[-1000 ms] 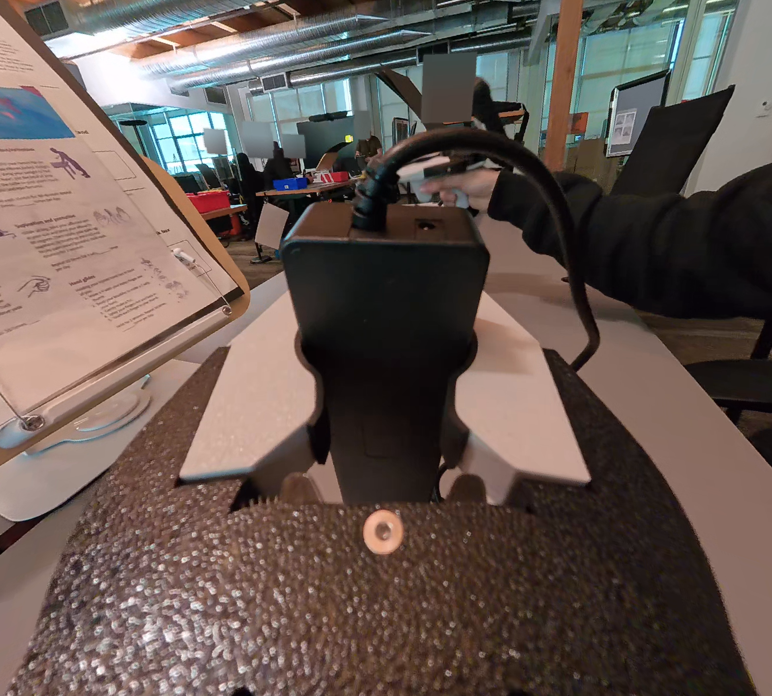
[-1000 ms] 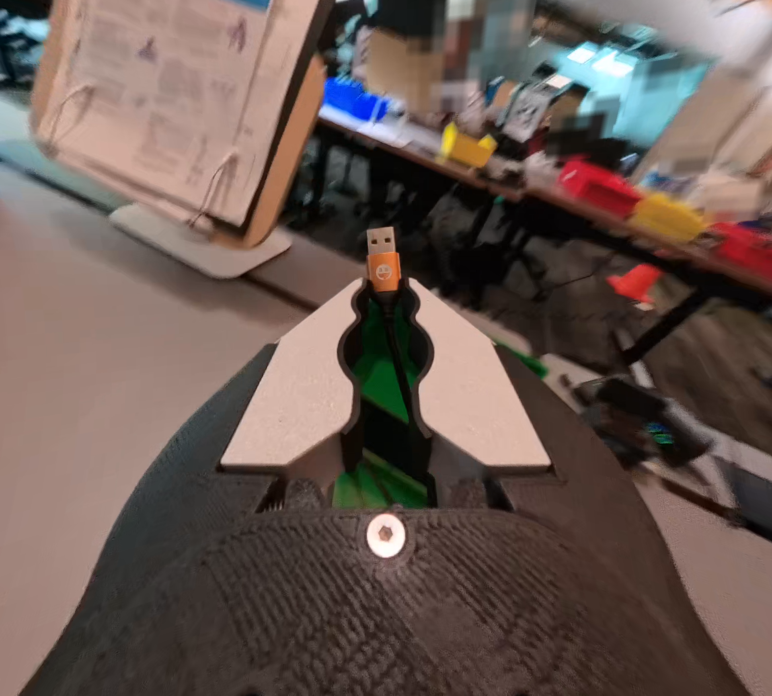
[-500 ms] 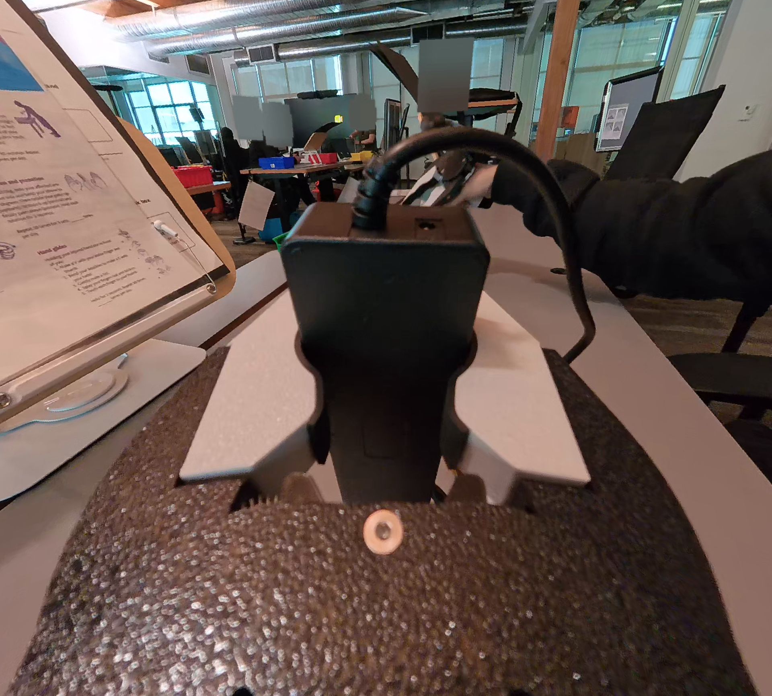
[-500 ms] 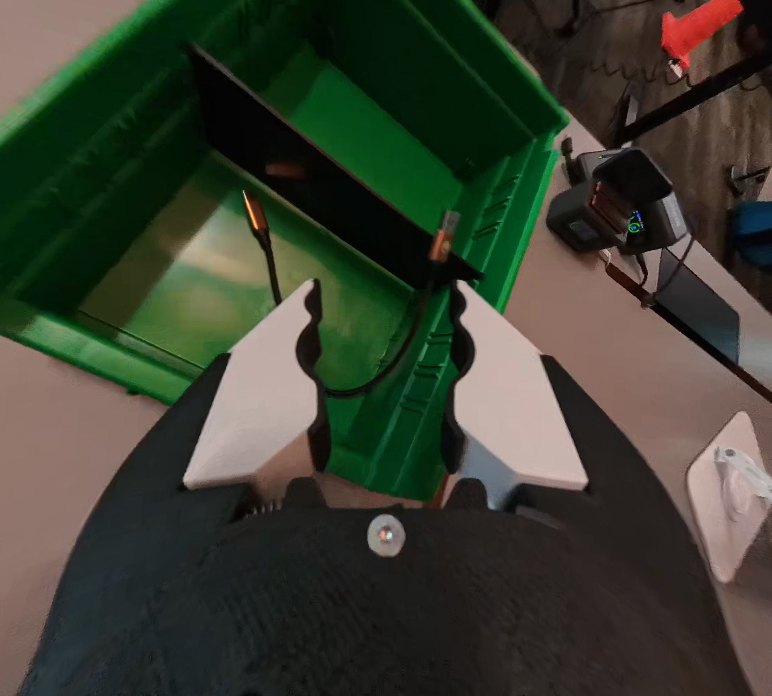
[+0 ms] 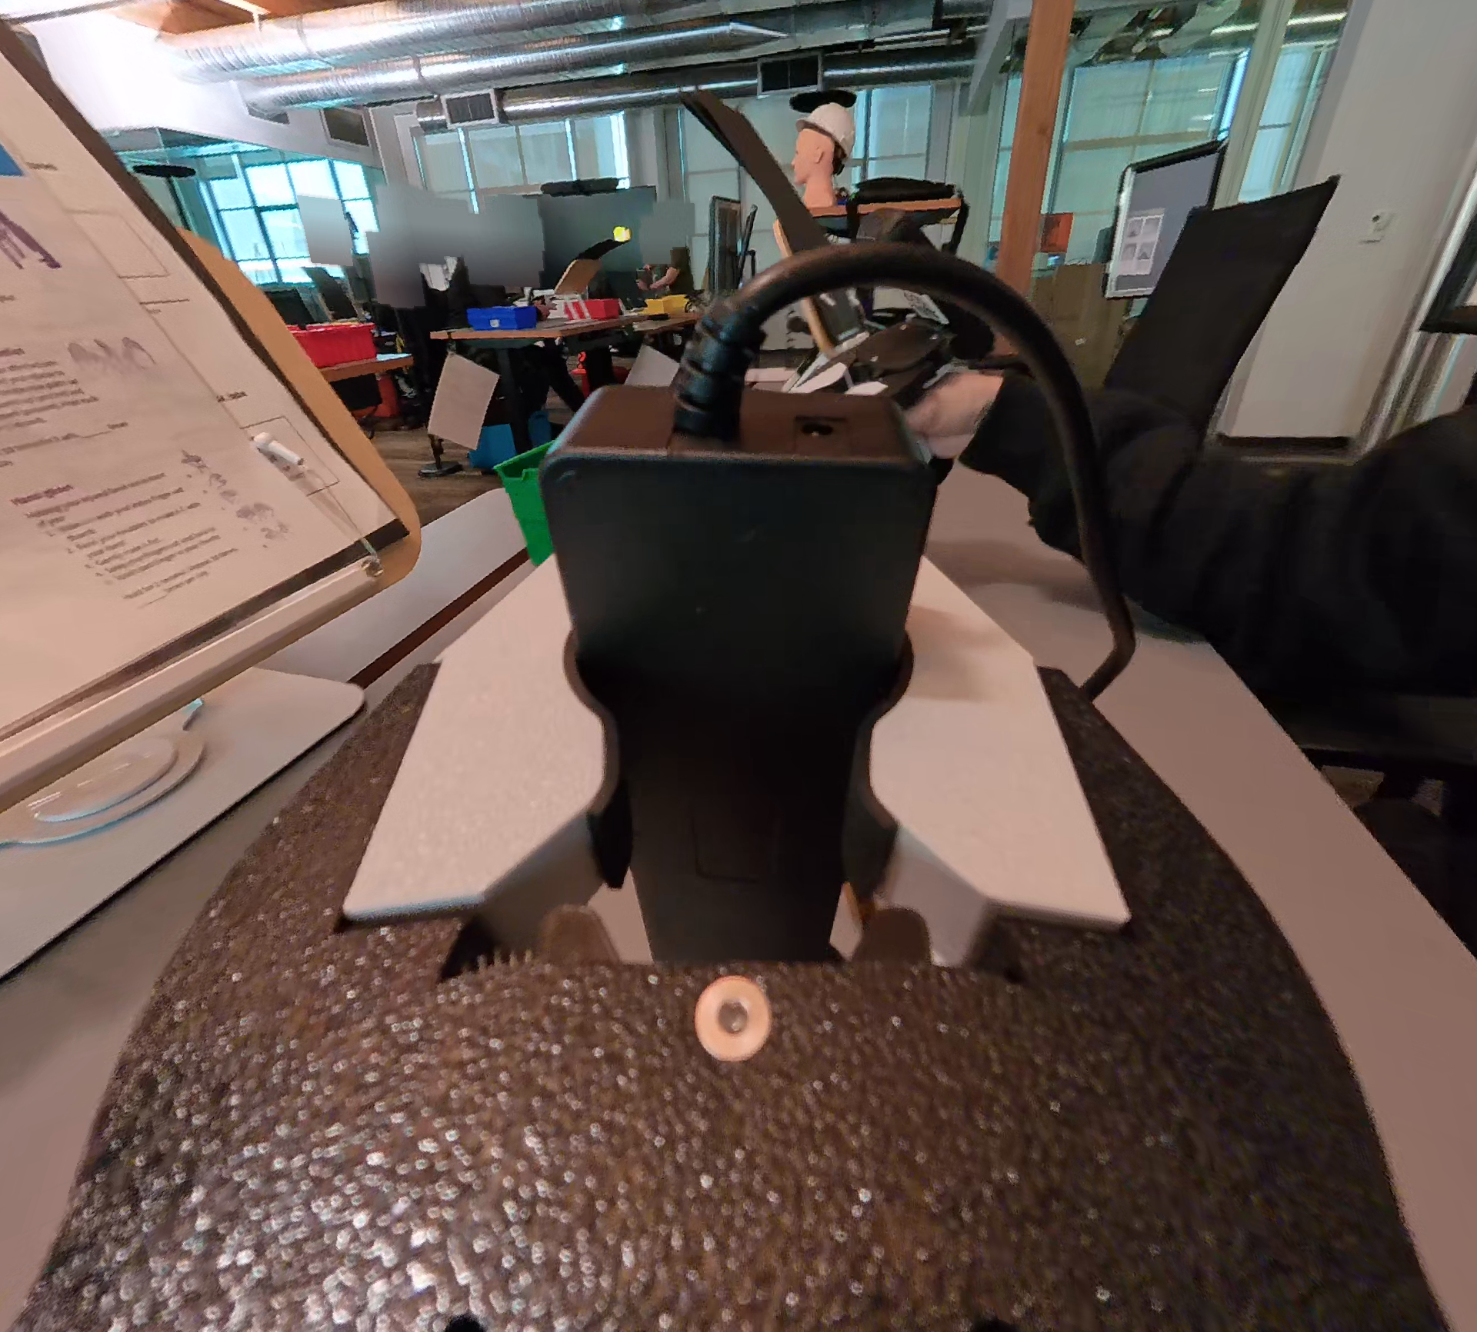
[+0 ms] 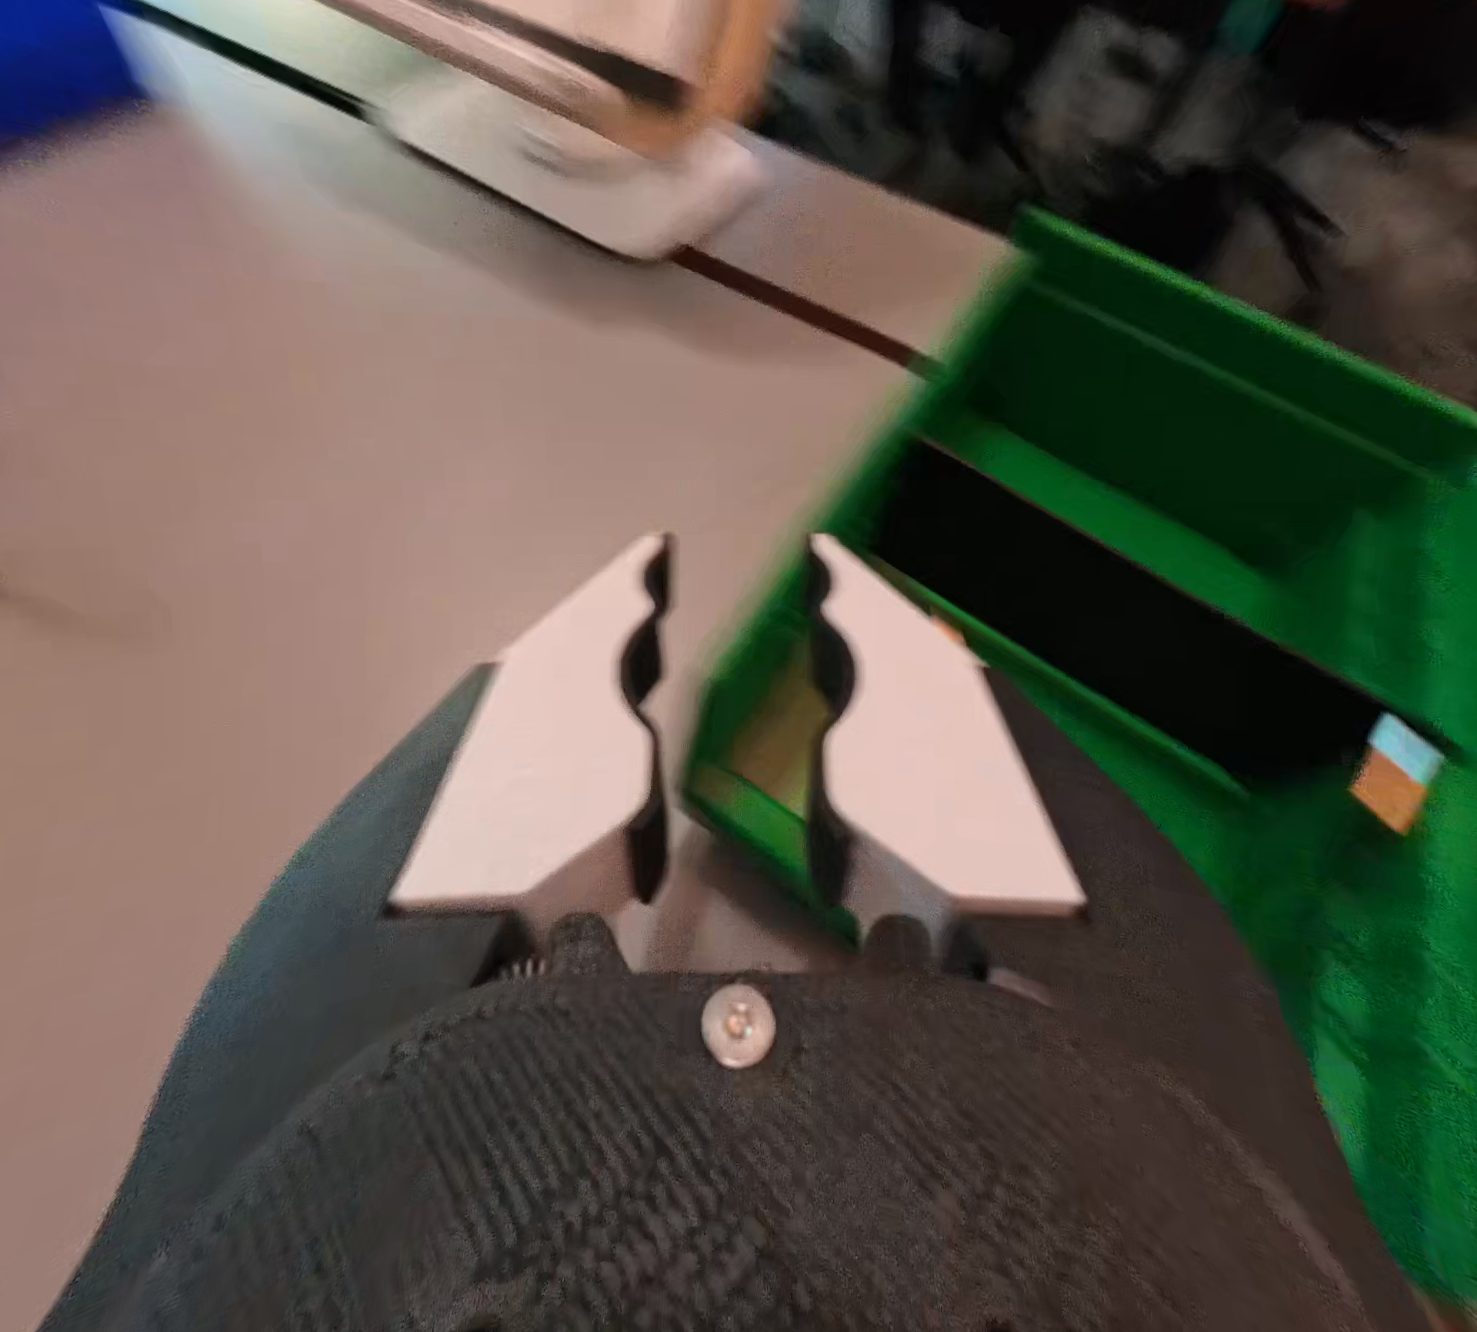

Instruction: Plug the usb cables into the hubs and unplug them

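My left gripper point(image 5: 731, 578) is shut on a black USB hub point(image 5: 739, 654) and holds it upright above the grey table. The hub's thick black cable point(image 5: 879, 257) arcs from its top over to the right and down. My right gripper point(image 6: 739, 550) is open and empty, low over the table beside the left end of a green bin point(image 6: 1199, 415). The picture is blurred. An orange USB plug point(image 6: 1395, 786) lies in the bin beside a black divider point(image 6: 1119, 622). In the left wrist view, the right gripper point(image 5: 879, 351) shows beyond the hub, held by a hand point(image 5: 951, 419) in a black sleeve.
A document stand point(image 5: 160, 463) with a white base point(image 6: 639, 191) stands at the left of the table point(image 6: 280, 495). A corner of the green bin point(image 5: 523, 503) shows behind the hub. A blue object point(image 6: 48, 15) is at the far left. Office chairs stand to the right.
My right gripper held the orange USB plug, opened and dropped it into the green bin, then swung left and away, empty. My left gripper still holds the hub, tilted slightly.
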Demonstrator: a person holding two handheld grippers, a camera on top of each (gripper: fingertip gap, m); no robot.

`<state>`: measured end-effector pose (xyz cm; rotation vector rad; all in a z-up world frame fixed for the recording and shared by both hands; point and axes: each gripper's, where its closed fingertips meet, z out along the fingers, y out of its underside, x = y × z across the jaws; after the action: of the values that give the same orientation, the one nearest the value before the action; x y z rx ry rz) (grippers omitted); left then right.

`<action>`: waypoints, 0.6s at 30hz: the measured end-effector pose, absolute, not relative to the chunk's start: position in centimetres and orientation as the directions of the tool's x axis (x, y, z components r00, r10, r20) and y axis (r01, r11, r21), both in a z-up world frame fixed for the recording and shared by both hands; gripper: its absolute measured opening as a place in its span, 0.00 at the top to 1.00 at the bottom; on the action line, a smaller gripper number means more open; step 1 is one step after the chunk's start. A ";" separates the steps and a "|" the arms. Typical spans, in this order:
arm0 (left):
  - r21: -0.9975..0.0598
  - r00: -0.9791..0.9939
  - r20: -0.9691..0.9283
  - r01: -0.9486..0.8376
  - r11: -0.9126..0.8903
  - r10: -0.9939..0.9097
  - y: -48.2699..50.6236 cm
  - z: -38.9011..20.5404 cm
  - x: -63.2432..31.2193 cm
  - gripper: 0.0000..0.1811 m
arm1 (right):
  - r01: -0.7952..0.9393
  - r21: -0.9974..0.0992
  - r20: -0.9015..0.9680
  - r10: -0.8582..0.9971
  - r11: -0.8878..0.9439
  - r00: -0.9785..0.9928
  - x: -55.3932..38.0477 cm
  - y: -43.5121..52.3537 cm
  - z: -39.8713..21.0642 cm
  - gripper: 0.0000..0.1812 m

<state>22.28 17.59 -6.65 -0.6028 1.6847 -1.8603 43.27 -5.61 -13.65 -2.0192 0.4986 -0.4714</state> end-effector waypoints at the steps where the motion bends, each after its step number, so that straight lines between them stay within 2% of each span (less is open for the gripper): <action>1: -0.992 -0.763 -0.033 0.103 -0.071 -0.646 17.3 -6.3 22.1 0.66 | -0.081 -0.909 0.094 -0.390 -0.408 0.916 39.8 -2.3 -12.3 0.62; 2: -0.992 -0.779 -0.031 0.103 -0.078 -0.626 17.1 -6.0 22.1 0.66 | 0.000 -0.925 0.109 -0.267 -0.379 0.957 36.5 0.3 -10.8 0.61; 5: -0.993 -0.804 -0.046 0.102 -0.062 -0.593 16.5 -5.0 22.7 0.66 | 0.248 -0.936 0.280 -0.098 -0.251 0.955 30.0 6.1 -5.9 0.65; 8: -0.993 -0.842 -0.089 0.115 -0.015 -0.532 15.4 -3.4 23.0 0.66 | 0.244 -0.960 0.228 0.122 -0.138 0.966 24.7 11.3 -3.2 0.66; 11: -0.988 -0.860 -0.153 0.140 0.063 -0.487 14.5 -2.1 22.8 0.66 | 0.258 -0.950 0.230 0.168 -0.176 0.959 25.0 14.6 -3.3 0.71; 14: -0.974 -0.857 -0.225 0.200 0.104 -0.464 14.1 -1.6 22.5 0.66 | 0.199 -0.972 0.159 0.274 -0.124 0.949 23.9 16.0 -2.9 0.78; 18: -0.966 -0.857 -0.259 0.227 0.124 -0.446 13.8 -2.0 22.8 0.66 | 0.235 -0.967 0.191 0.331 -0.098 0.924 23.2 17.5 -3.3 0.82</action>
<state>22.82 13.85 -2.02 -0.2105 1.9129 -1.7836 23.20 17.54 -3.31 -1.6852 -0.4360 0.0848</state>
